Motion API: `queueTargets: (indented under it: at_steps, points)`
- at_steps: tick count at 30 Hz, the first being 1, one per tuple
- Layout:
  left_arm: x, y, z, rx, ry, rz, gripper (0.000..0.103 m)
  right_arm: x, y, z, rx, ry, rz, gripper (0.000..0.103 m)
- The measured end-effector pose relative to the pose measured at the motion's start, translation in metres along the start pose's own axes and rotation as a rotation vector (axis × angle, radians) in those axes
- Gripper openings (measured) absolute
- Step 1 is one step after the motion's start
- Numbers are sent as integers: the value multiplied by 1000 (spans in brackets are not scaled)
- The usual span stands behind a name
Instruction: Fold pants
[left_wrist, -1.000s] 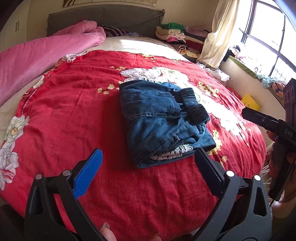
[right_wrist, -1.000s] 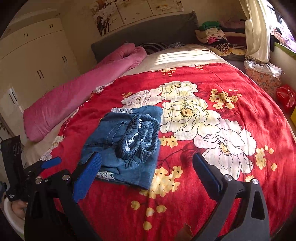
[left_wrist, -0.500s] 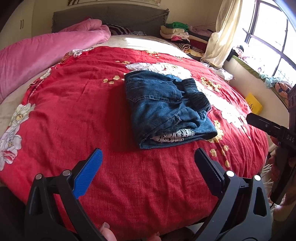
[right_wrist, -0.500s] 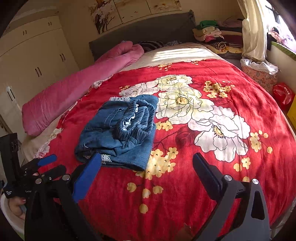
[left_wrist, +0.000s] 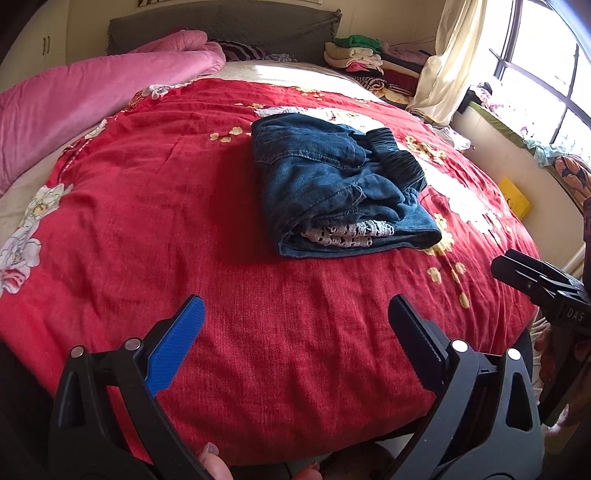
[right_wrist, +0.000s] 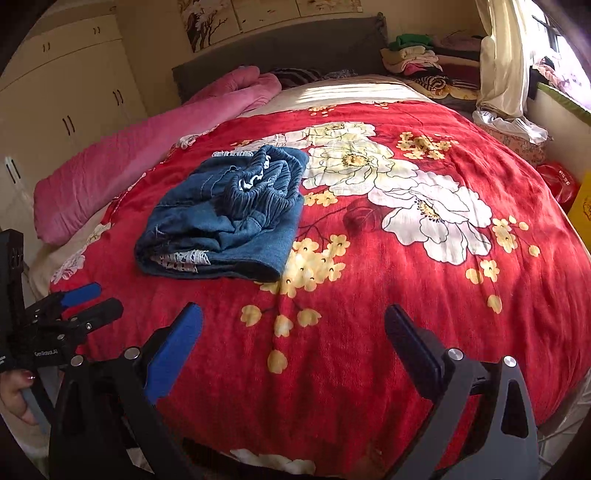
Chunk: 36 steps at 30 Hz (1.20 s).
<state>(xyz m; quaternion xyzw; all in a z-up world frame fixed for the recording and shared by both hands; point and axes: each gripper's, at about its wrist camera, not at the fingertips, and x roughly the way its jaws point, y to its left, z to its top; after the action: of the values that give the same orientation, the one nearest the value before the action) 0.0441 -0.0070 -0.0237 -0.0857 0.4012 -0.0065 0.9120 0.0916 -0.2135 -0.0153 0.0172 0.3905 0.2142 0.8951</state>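
Note:
The blue denim pants (left_wrist: 332, 188) lie folded into a compact stack on the red flowered bedspread (left_wrist: 155, 229); white lace trim shows at the near edge. In the right wrist view the same pants (right_wrist: 225, 218) sit left of centre. My left gripper (left_wrist: 295, 310) hangs open over the bed's near edge, well short of the pants, nothing between its fingers. My right gripper (right_wrist: 293, 321) is open too and empty, also back from the pants. Each gripper shows at the edge of the other's view.
A rolled pink quilt (left_wrist: 74, 96) runs along the bed's left side. Stacked folded clothes (left_wrist: 354, 55) sit by the grey headboard (right_wrist: 288, 44). A curtain (left_wrist: 443, 66) and window are at right, white wardrobes (right_wrist: 62, 96) at left. A yellow box (left_wrist: 513, 199) lies beside the bed.
Both grippers have pulled back from the pants toward the foot of the bed; the pants look farther away and lie still. Both stayed open.

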Motion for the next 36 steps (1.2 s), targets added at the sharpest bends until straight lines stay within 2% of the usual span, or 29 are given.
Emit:
queueTargets:
  at_steps: [36]
  points:
    - [4, 2, -2, -10, 18, 14, 93, -1, 6, -3, -3, -1, -24, 98]
